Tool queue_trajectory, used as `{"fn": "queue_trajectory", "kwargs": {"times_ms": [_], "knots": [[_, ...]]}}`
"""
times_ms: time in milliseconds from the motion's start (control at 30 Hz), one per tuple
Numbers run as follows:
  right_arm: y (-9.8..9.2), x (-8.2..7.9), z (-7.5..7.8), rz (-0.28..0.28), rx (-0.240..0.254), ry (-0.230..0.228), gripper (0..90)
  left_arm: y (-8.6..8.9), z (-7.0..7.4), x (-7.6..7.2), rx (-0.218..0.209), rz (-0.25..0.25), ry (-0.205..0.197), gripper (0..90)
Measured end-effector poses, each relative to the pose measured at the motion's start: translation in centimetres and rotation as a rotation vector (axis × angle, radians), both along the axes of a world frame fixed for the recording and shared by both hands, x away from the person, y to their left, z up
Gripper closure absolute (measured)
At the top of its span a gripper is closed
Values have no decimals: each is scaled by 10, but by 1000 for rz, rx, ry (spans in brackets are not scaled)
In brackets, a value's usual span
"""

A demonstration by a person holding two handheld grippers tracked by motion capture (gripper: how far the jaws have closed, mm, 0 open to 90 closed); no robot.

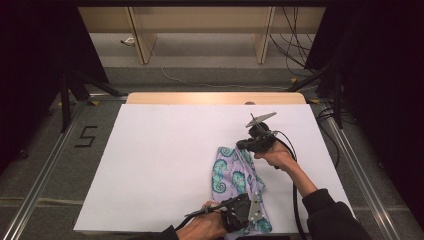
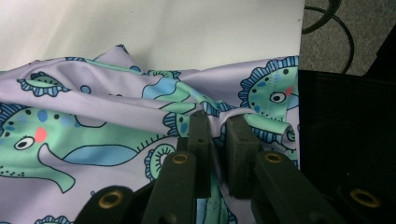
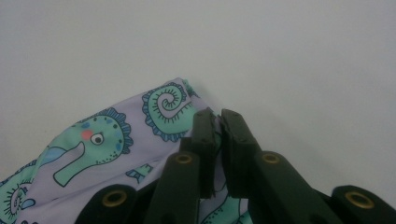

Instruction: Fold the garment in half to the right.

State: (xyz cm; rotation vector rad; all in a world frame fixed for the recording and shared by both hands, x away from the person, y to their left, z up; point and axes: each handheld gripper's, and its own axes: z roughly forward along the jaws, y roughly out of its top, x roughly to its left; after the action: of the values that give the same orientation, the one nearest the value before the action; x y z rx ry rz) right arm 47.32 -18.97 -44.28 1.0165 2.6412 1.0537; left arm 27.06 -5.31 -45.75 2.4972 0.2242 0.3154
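While both hand-held grippers, left hand-held gripper (image 1: 244, 204) and right hand-held gripper (image 1: 248, 144), are pinching the seahorse-print cloth (image 1: 235, 177) at lower centre, we are judging it light, limp and slippery, best held by its edges.

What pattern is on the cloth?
Lilac cloth printed with teal and blue seahorses, clearest in the left gripper view.

Black "5" (image 1: 86, 136) marked on grey floor (image 1: 60, 165) left of table.
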Motion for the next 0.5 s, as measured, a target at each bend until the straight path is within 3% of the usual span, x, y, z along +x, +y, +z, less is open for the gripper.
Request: {"fn": "queue_trajectory", "kwargs": {"times_ms": [300,500], "knots": [[-8,1,1,-26,-4,1,781,-2,-2,-2,-31,-1,0,775],[-12,2,3,-46,-1,5,730,-1,1,-6,-82,-11,-1,653]]}}
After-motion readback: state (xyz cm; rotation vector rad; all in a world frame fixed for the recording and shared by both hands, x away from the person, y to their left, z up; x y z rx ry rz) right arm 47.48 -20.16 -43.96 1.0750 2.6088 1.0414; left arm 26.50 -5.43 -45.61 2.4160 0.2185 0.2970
